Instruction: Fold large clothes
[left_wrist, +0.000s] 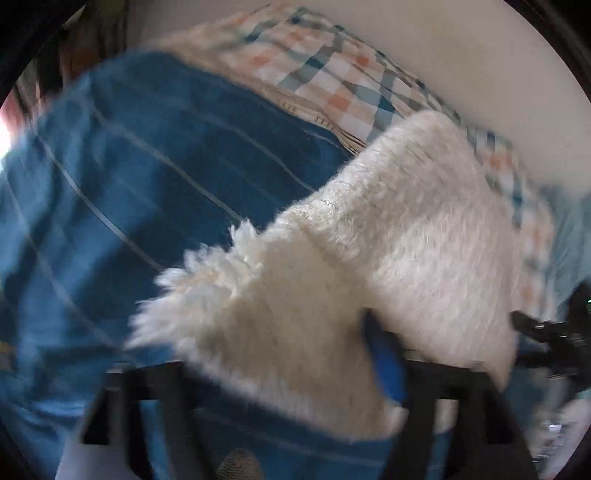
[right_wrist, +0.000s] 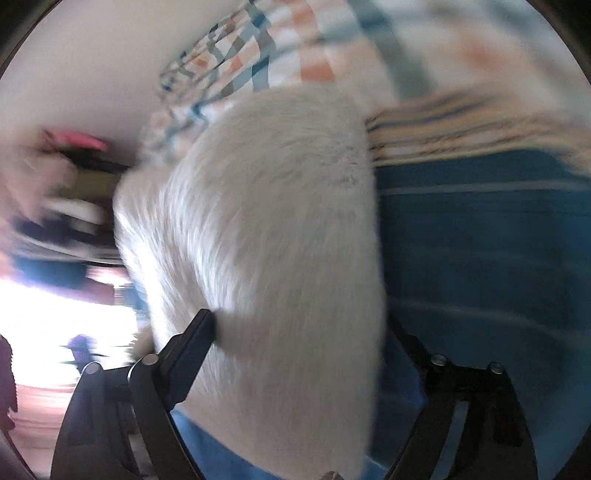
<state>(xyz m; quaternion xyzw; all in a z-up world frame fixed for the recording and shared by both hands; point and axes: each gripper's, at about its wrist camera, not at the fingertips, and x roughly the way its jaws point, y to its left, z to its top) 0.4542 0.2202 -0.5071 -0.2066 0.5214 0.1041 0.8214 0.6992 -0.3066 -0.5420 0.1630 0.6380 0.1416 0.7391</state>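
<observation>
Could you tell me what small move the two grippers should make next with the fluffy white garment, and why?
Probably lower the white fluffy garment flat onto the blue bedspread. Both views are motion-blurred; it seems lifted, draped between the left gripper's fingers and the right gripper's. Whether the jaws are clamped is unclear, so move gently.

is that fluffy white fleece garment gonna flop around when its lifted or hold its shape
The fluffy white fleece garment will probably flop: it already drapes and bends over the blue striped bedsheet. Its thick pile suggests bulk rather than weight, so likely light. The shaggy surface should grip rather than slip between the fingers.
</observation>
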